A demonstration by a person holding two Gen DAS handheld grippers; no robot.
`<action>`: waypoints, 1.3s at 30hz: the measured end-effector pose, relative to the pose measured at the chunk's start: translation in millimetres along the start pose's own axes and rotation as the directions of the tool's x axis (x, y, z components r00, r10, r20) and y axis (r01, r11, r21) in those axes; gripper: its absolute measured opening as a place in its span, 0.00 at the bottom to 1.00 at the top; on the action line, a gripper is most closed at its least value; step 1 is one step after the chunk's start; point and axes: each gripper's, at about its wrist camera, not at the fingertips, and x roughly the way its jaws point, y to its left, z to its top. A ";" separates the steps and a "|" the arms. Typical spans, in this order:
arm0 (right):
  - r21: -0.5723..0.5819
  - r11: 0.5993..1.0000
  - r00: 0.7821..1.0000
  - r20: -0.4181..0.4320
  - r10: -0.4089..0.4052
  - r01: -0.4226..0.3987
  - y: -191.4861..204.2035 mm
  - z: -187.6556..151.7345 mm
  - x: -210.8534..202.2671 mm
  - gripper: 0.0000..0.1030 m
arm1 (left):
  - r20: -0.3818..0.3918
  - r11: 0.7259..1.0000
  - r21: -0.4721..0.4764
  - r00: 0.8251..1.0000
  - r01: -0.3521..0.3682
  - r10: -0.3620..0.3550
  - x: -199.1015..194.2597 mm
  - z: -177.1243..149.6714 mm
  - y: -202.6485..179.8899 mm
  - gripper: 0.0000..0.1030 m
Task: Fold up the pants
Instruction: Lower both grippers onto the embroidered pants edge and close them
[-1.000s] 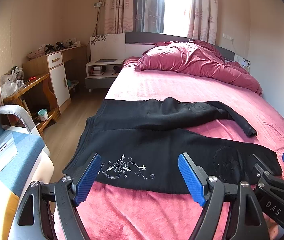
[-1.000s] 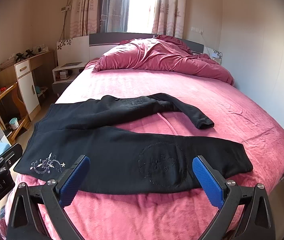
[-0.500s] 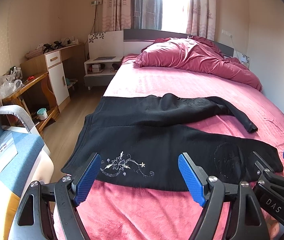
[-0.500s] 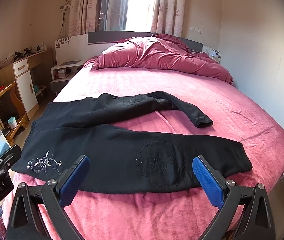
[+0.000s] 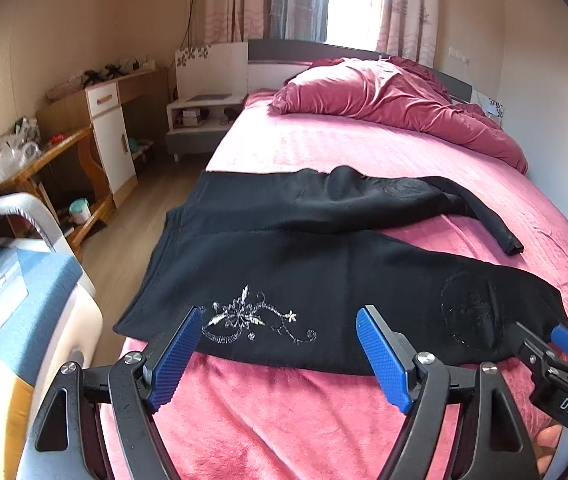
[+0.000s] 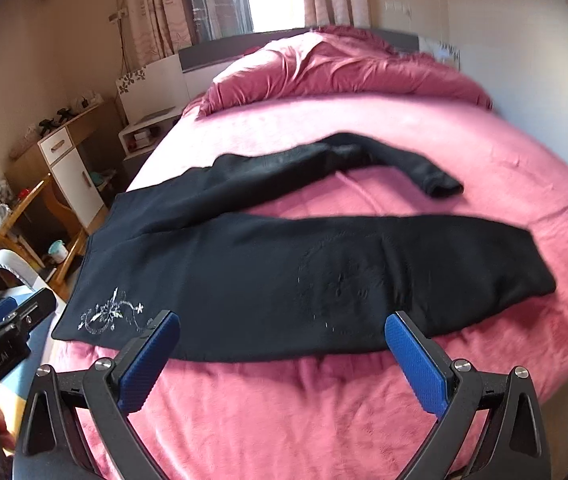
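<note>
White letters "DAS" on black body of right gripper (image 5: 564,350), low right corner in left wrist view. White lettering on black body of left gripper (image 6: 3,322), left edge in right wrist view: blurred, only ending ".AI" readable. Silver flower embroidery on pants (image 5: 324,264) is ornament, no letters. No other readable text.

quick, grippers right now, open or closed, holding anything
left gripper: open, holding nothing, short of the black pants
right gripper: open, holding nothing, also at the pants' near edge
</note>
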 end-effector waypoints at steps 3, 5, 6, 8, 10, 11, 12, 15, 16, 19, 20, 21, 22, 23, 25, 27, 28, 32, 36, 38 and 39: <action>0.019 1.000 0.996 -0.087 0.023 -0.021 -13.3 -8.9 15.0 1.00 | -0.043 0.998 -0.038 0.998 0.051 -0.052 12.9 -2.9 9.1 0.80; 0.060 0.998 0.992 -0.122 0.040 -0.032 -24.3 -13.9 21.4 1.00 | -0.083 0.991 -0.079 0.990 0.109 -0.115 24.4 -5.5 17.6 0.83; 0.099 0.994 0.987 -0.149 0.055 -0.040 -32.8 -16.7 26.1 1.00 | -0.098 0.988 -0.099 0.987 0.119 -0.129 28.9 -7.2 21.1 0.84; 0.173 0.984 0.982 -0.176 0.071 -0.041 -49.0 -20.8 32.0 1.00 | -0.118 0.981 -0.134 0.981 0.139 -0.155 39.4 -10.9 29.7 0.92; 0.230 0.973 0.979 -0.195 0.066 -0.019 -66.7 -22.7 37.2 1.00 | -0.153 0.975 -0.156 0.972 0.155 -0.179 50.8 -14.2 36.4 0.98; 0.248 0.969 0.978 -0.199 0.061 -0.010 -74.6 -23.1 39.0 1.00 | -0.165 0.972 -0.173 0.968 0.162 -0.190 55.8 -15.9 40.8 0.98; 0.267 0.964 0.978 -0.201 0.058 -0.002 -83.7 -23.1 40.5 1.00 | -0.175 0.969 -0.192 0.966 0.157 -0.191 61.1 -17.8 46.2 0.98; 0.346 0.938 0.977 -0.203 0.058 0.016 -117.0 -22.1 43.8 0.98 | -0.219 0.955 -0.255 0.953 0.150 -0.208 78.5 -22.5 68.3 0.98; 0.380 0.925 0.977 -0.205 0.063 0.020 -130.2 -21.9 44.8 0.97 | -0.228 0.952 -0.277 0.953 0.131 -0.197 84.0 -24.4 77.8 0.97; 0.496 0.867 0.980 -0.193 0.051 0.053 -177.4 -22.0 48.0 0.86 | -0.268 0.948 -0.307 0.949 0.081 -0.167 97.8 -31.2 99.6 0.88; 0.530 0.846 0.982 -0.186 0.045 0.061 -191.6 -22.9 48.0 0.79 | -0.292 0.948 -0.315 0.944 0.056 -0.152 102.5 -33.6 106.0 0.81; 0.573 0.816 0.983 -0.179 0.032 0.077 -210.6 -24.1 48.5 0.75 | -0.307 0.946 -0.320 0.941 0.039 -0.142 105.4 -34.6 110.4 0.73; 0.597 0.798 0.984 -0.175 0.023 0.088 -219.7 -25.1 49.4 0.73 | -0.317 0.944 -0.330 0.938 0.028 -0.139 109.0 -36.8 115.8 0.69; 0.626 0.775 0.985 -0.169 0.019 0.092 -232.6 -26.5 51.1 0.68 | -0.320 0.937 -0.347 0.935 0.036 -0.155 111.9 -39.2 120.7 0.67; 0.682 0.726 0.988 -0.151 0.022 0.088 -257.1 -28.4 55.8 0.64 | -0.333 0.914 -0.402 0.921 0.053 -0.201 117.0 -45.1 130.4 0.57; 0.724 0.683 0.989 -0.145 0.009 0.100 -277.6 -28.2 63.1 0.61 | -0.329 0.891 -0.448 0.915 0.068 -0.235 120.1 -48.7 137.4 0.53; 0.739 0.667 0.990 -0.139 0.014 0.094 -283.5 -28.0 66.0 0.60 | -0.319 0.879 -0.470 0.915 0.074 -0.248 121.5 -50.5 141.8 0.52; 0.777 0.624 0.992 -0.122 0.018 0.084 -304.8 -18.3 85.9 0.57 | -0.299 0.833 -0.544 0.904 0.100 -0.304 130.2 -52.2 154.2 0.46; 0.762 0.638 0.991 -0.129 -0.023 0.113 -314.1 2.9 98.3 0.40 | -0.274 0.786 -0.607 0.899 0.115 -0.343 138.7 -49.5 166.0 0.33; 0.761 0.638 0.990 -0.136 -0.028 0.122 -316.5 4.6 101.0 0.38 | -0.257 0.766 -0.633 0.903 0.112 -0.345 140.9 -46.8 173.8 0.30; 0.765 0.632 0.990 -0.138 -0.025 0.122 -319.8 7.9 103.9 0.38 | -0.249 0.762 -0.638 0.906 0.112 -0.342 141.2 -45.3 175.2 0.26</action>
